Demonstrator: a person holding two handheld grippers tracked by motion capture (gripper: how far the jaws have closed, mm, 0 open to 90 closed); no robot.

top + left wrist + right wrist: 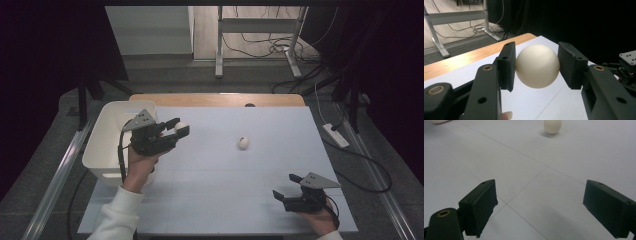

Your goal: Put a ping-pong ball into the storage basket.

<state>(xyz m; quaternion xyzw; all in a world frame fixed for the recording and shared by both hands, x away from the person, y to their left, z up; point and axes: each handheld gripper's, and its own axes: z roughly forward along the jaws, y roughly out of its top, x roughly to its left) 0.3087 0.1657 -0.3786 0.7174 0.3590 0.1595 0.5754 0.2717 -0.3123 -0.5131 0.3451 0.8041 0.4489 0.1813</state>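
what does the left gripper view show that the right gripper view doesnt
Left gripper view: a white ball clamped between the left hand-held gripper pads, the wooden table edge and floor cables behind. Right gripper view: the right hand-held gripper open on nothing, and a second ball lying loose farther off. Both share the white table surface.

Lab-like test room, white-topped table (225,190), black curtains (45,60), floor cables (260,47)

Table (220,99): wooden top, far edge bare, the rest covered by a pale sheet (225,190) with faint seams. On the sheet: one white ball (243,143) near the middle; a white bin (107,142) at the left edge.
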